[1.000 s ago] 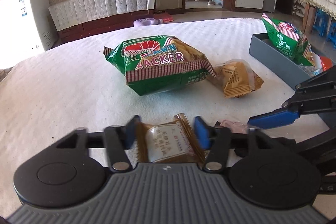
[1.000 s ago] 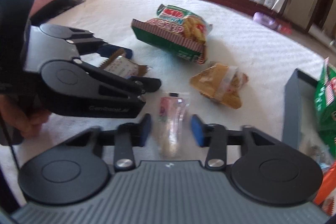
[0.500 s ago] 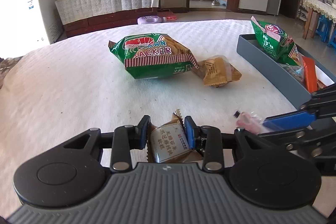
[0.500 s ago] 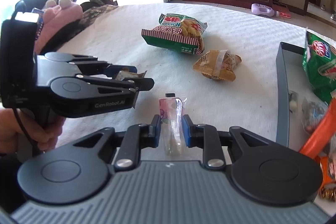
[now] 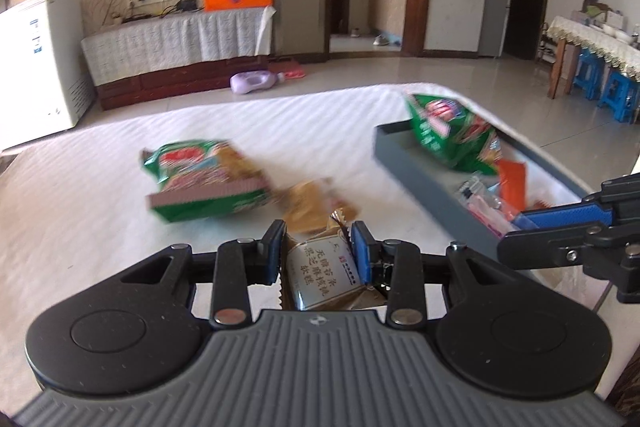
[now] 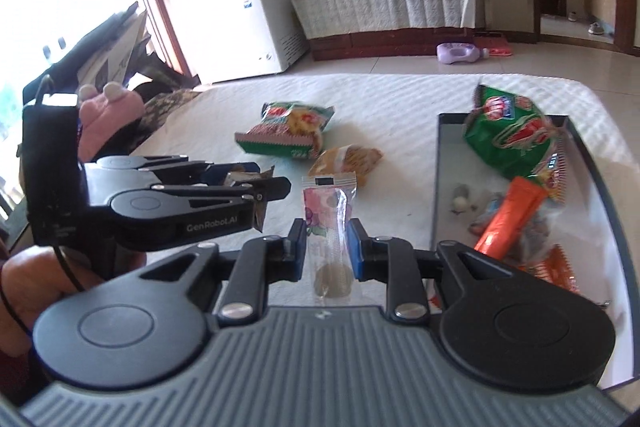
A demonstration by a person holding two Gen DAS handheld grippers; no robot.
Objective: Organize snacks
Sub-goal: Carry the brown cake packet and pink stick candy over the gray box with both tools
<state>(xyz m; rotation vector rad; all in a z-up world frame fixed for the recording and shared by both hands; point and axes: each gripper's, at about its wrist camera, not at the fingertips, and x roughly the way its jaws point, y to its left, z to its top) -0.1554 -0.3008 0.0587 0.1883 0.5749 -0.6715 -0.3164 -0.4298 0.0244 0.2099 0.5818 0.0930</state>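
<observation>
Brown cake packet (image 5: 320, 273) clamped in the left gripper (image 5: 318, 247), clear biscuit sleeve (image 6: 329, 227) pinched in the right gripper (image 6: 326, 243); both carried, next lower into the grey tray (image 6: 438, 187).

Left tool (image 5: 318, 253) and right tool (image 6: 326, 247) are both clamped, held side by side above the surface.

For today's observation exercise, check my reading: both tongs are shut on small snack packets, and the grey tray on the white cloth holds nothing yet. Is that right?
One detail is wrong. The grey tray is not bare: the right wrist view shows a green crisp bag, an orange packet and smaller sweets in it. The rest stands: the left tongs grip a brown packet, the right tongs a clear packet.
</observation>
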